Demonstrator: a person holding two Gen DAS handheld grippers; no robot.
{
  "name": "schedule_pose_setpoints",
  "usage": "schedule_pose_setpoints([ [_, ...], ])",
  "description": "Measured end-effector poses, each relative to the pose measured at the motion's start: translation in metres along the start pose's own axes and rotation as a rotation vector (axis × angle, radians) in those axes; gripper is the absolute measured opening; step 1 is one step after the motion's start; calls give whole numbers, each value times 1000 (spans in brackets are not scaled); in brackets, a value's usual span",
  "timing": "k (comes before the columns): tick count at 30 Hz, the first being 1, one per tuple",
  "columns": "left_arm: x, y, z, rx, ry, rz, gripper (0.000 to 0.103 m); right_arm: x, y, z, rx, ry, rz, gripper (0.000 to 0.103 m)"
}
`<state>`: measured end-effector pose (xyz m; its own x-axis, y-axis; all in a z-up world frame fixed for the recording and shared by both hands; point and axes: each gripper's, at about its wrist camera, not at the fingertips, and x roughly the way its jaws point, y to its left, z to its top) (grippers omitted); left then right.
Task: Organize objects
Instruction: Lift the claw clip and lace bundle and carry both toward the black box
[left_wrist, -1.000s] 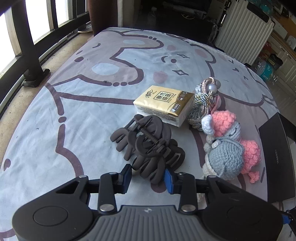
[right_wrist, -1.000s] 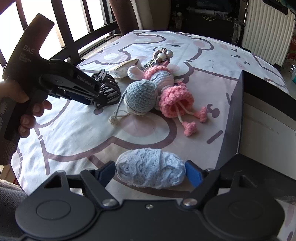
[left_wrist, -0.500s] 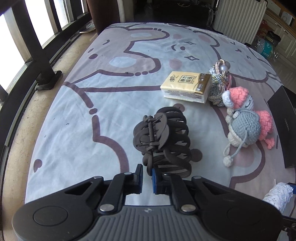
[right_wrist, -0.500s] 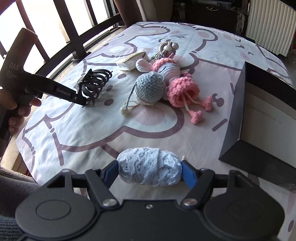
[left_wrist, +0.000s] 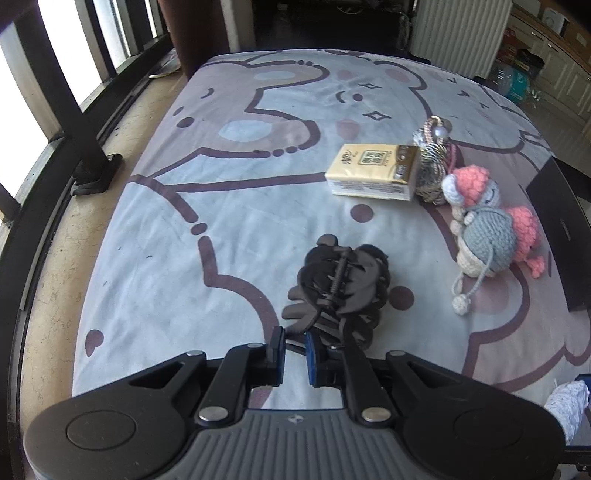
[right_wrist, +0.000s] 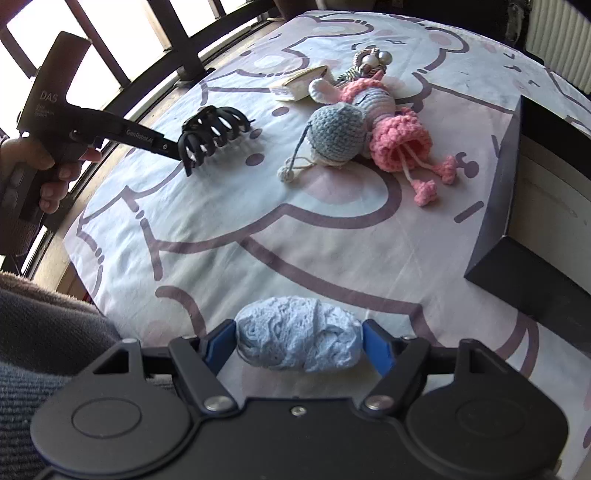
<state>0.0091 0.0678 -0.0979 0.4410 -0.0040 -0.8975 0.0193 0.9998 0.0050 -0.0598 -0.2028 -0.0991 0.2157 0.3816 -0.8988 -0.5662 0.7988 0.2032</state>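
Hair claw clip (left_wrist: 341, 284) is pinched at one edge by left gripper (left_wrist: 294, 350); slippage is risked. Lace roll (right_wrist: 297, 338) is clamped in right gripper (right_wrist: 297, 345) jaws.

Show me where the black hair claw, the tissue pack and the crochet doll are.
black hair claw (right_wrist: 214, 129), right wrist view, on its curved teeth.
tissue pack (left_wrist: 373, 162), left wrist view, on its yellow top.
crochet doll (right_wrist: 334, 129), right wrist view, on its blue-grey hat.
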Motion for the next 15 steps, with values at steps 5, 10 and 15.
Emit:
schedule_pose_setpoints([
  [5,-7,-8,-6,62,4,-26,27,-5,4,-1,-87,41,1,75],
  [10,-16,-5,-1,83,-23,-32,42,-8,6,2,-182,89,-8,75],
  [15,-22,-8,8,147,-54,-61,65,-5,8,3,-253,133,10,76],
])
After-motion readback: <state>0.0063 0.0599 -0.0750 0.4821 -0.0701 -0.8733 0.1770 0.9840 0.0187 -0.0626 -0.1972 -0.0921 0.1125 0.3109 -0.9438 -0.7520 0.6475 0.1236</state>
